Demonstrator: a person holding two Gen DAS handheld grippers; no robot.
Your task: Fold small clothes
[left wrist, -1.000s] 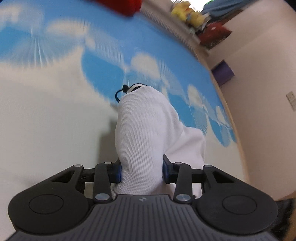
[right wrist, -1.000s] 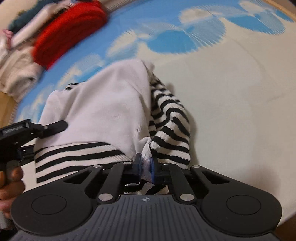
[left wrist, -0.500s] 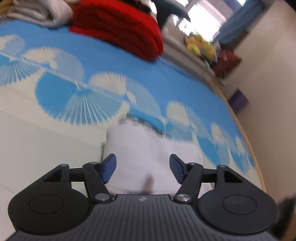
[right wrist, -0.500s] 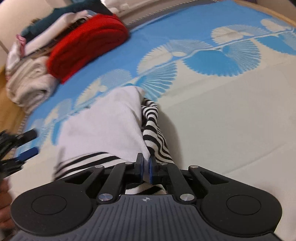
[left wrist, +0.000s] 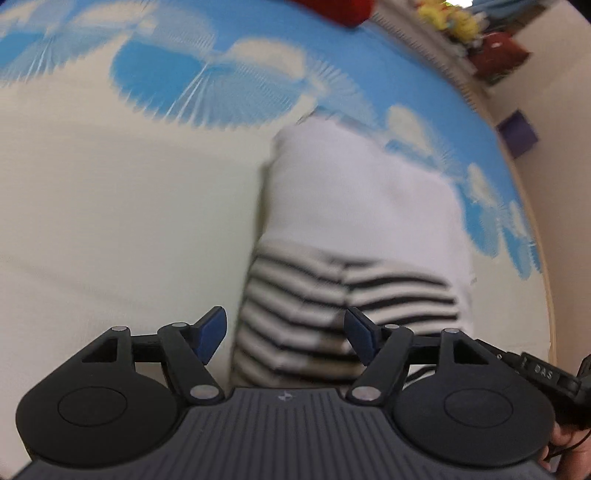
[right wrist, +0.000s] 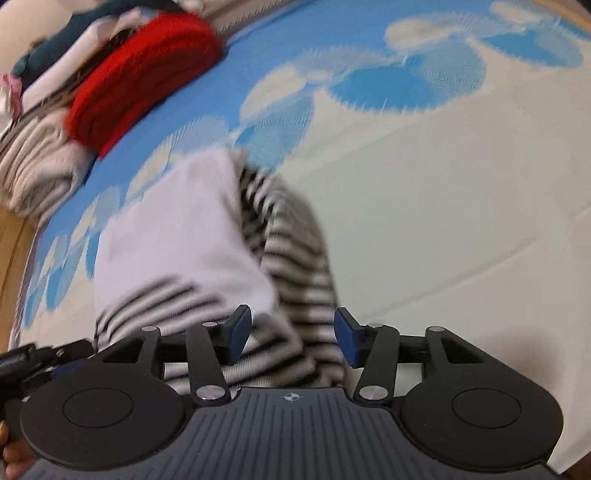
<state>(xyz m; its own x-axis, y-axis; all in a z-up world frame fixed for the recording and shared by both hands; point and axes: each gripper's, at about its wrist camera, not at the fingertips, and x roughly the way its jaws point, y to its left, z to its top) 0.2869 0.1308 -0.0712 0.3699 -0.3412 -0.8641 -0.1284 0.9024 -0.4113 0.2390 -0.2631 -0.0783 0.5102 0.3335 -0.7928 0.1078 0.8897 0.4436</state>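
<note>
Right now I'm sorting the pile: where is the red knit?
In the right wrist view the red knit lies upper left on the blue patterned cover, against the stacked clothes.

Mat (right wrist: 443,184) underneath: cream ground, blue band with pale fan shapes along far side. Red knit (right wrist: 140,74) folded at its edge, on the blue. Beside it a stack of cream, white and dark teal fabric (right wrist: 33,155). Left view: yellow soft toys (left wrist: 448,18), red item (left wrist: 500,55), purple box (left wrist: 517,134) by wall.
</note>
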